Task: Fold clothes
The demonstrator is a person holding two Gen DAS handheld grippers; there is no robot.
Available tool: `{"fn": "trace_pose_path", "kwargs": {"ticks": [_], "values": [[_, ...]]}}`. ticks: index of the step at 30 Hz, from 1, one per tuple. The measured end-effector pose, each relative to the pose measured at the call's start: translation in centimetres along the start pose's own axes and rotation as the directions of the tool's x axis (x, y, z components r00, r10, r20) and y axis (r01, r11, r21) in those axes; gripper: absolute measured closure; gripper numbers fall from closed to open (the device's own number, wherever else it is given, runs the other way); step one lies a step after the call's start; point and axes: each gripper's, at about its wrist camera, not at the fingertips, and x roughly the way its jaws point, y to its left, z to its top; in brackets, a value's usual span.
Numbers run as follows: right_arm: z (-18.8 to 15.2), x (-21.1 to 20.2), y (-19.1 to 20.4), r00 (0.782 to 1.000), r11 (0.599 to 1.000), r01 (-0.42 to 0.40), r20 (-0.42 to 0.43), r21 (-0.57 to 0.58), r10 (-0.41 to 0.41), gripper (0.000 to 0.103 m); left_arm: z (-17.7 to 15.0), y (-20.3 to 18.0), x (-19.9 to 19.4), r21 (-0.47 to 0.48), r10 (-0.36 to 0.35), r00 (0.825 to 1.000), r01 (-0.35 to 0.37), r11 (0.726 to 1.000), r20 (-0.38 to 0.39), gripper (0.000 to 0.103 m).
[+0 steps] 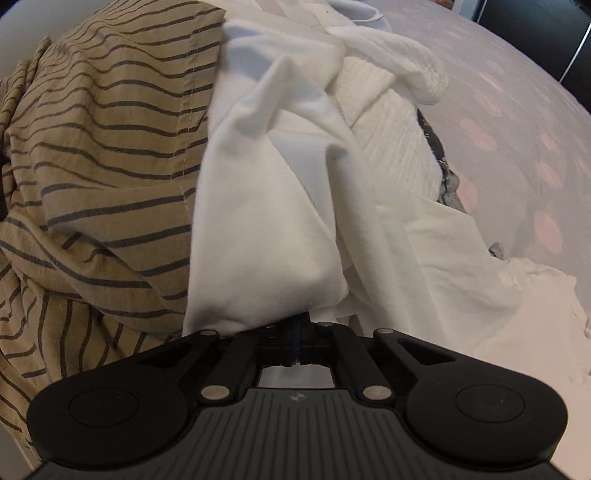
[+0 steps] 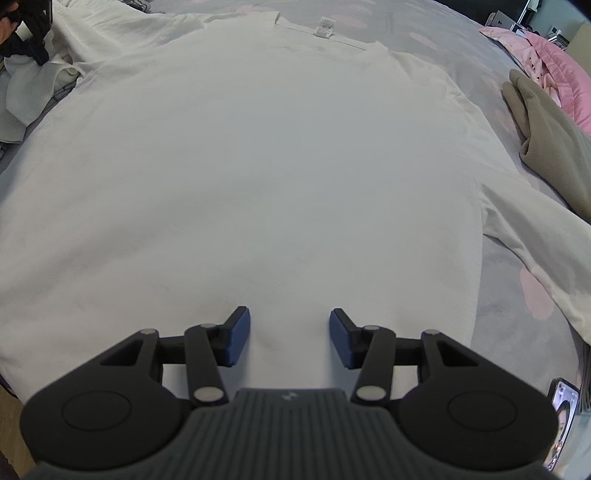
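left tool [image 1: 295,325] clenched, jaws drawn together right at the bottom edge of a bunched white garment [image 1: 266,229]; pads hidden under the cloth, so a pinch of that white fabric likely but not certain. right tool [image 2: 290,334] released, blue pads [image 2: 238,338] standing apart just above the near part of a white t-shirt [image 2: 258,166], nothing between them.

step in hand, by judgement: one shirt already spread flat on the bed [image 2: 524,258], collar and label [image 2: 325,26] at the far end, one sleeve [image 2: 535,236] lying out to the side; folding proper not yet begun. meanwhile the left side busy in the heap of unfolded clothes.

next move probably calls for bringing the right tool down onto the hem or a side edge, closing on a single layer pair, and carrying it across; needs the left tool free and over at the opposite edge for an even fold.

around the heap: a tan striped garment [image 1: 103,155] touching the white one on one side, a ribbed white knit [image 1: 388,129] on the other, a dark patterned scrap [image 1: 443,173] peeking from beneath. risk of dragging neighbours along with the pinched cloth.

beside the flat shirt: a grey-beige folded piece [image 2: 554,147], a pink quilt [image 2: 561,74] beyond it, a phone [image 2: 563,410] at the near corner, more white laundry [image 2: 44,85] just beside the far shoulder, close enough to snag.
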Motion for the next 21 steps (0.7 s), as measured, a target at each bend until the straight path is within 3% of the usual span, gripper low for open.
{"fn": "trace_pose_path", "kwargs": {"ticks": [5, 11, 12, 14, 15, 21], "values": [[0.1, 0.0, 0.0, 1.0, 1.0, 0.003, 0.001, -0.002, -0.003, 0.051, -1.1, 0.5, -2.5, 0.068, -0.031, 0.999, 0.029, 0.997, 0.03, 0.103], [-0.2, -0.2, -0.1, 1.0, 1.0, 0.0, 0.002, -0.001, 0.0, 0.051, -2.6, -0.1, -4.0, 0.189, -0.058, 0.998, 0.062, 0.98, -0.03, 0.102], [-0.2, -0.2, -0.1, 1.0, 1.0, -0.001, 0.002, -0.001, 0.001, 0.051, -2.8, -0.7, -4.0, 0.205, -0.058, 0.998, 0.063, 0.977, -0.031, 0.099], [-0.2, -0.3, 0.0, 1.0, 1.0, -0.005, 0.004, 0.001, 0.005, 0.051, -3.3, -1.9, -3.9, 0.234, -0.057, 0.998, 0.064, 0.97, -0.035, 0.078], [-0.2, -0.3, 0.0, 1.0, 1.0, -0.007, 0.004, 0.002, 0.007, 0.051, -3.4, -2.4, -3.6, 0.243, -0.053, 0.998, 0.061, 0.968, -0.037, 0.075], [-0.2, -0.4, -0.3, 1.0, 1.0, -0.008, 0.001, 0.024, 0.008, 0.051, -3.6, -5.0, -0.4, 0.248, 0.02, 0.996, 0.003, 0.969, -0.09, 0.072]]}}
